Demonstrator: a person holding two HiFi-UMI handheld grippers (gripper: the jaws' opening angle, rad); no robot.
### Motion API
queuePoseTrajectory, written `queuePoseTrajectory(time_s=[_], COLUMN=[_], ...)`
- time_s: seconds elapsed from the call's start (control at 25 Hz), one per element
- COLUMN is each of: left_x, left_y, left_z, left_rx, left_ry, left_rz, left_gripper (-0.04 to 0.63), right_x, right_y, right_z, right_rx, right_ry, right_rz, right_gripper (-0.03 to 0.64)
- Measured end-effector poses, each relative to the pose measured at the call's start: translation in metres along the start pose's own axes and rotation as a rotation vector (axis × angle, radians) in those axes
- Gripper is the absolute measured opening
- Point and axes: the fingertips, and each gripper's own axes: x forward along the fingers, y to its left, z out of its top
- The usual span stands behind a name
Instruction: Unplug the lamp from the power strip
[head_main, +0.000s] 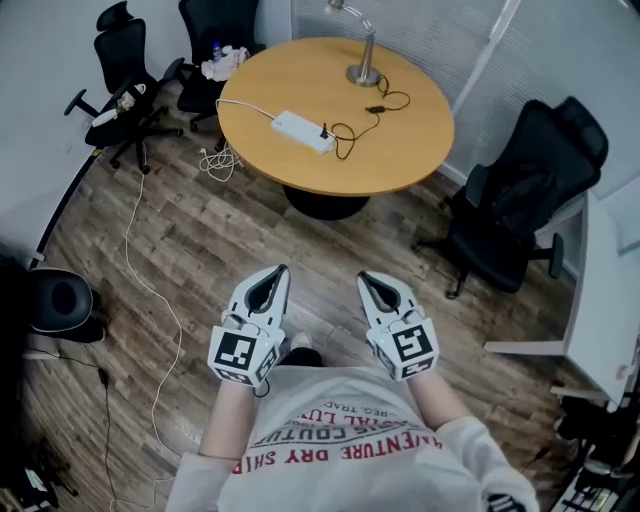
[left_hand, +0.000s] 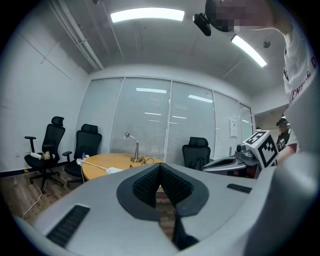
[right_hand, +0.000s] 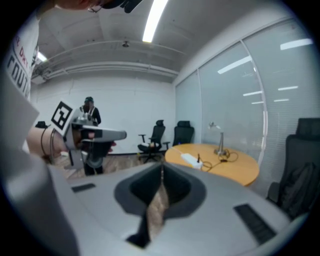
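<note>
Lamp: silver, gooseneck, standing near the far edge of the round wooden table. Its black cord runs in loose loops across the tabletop to a dark plug, seated in the near end of the white power strip. The strip lies flat and unsecured toward the table's left side, and its own white lead drops over the edge. Nothing has been unplugged yet.

Around the table: black office chairs at left and right, and a pale cable snaking over the wood floor on the left.

We stand well apart from the table. Left gripper and right gripper are held low in front of the body, both pointing toward the table. Each one's jaws are pressed together, with nothing between them.

Risks as we judge them:
- The strip is light and loose. A one-handed pull on the plug would likely drag it along, so one gripper should pin it.
- Grabbing the slack cord instead of the plug body could strain the cord or tug the lamp over.
- The floor cable could catch a foot on a leftward approach.
- The jaws must spread before reaching the plug, or they will only push it.
</note>
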Motion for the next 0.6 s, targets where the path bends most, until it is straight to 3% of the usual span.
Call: queuePoseTrajectory(time_s=[0.24, 0.6], left_x=[0.022, 0.065], left_y=[0.068, 0.119], left_z=[0.013, 0.006], left_rx=[-0.009, -0.036], left_ry=[0.007, 0.041], left_rz=[-0.027, -0.043], left_gripper=[0.027, 0.026], right_x=[0.057, 0.122], right_y=[0.001, -0.017], right_z=[0.016, 0.025], right_rx=[0.001, 0.028], right_ry=[0.009, 0.045], right_rz=[-0.032, -0.043], right_gripper=[0.031, 0.031])
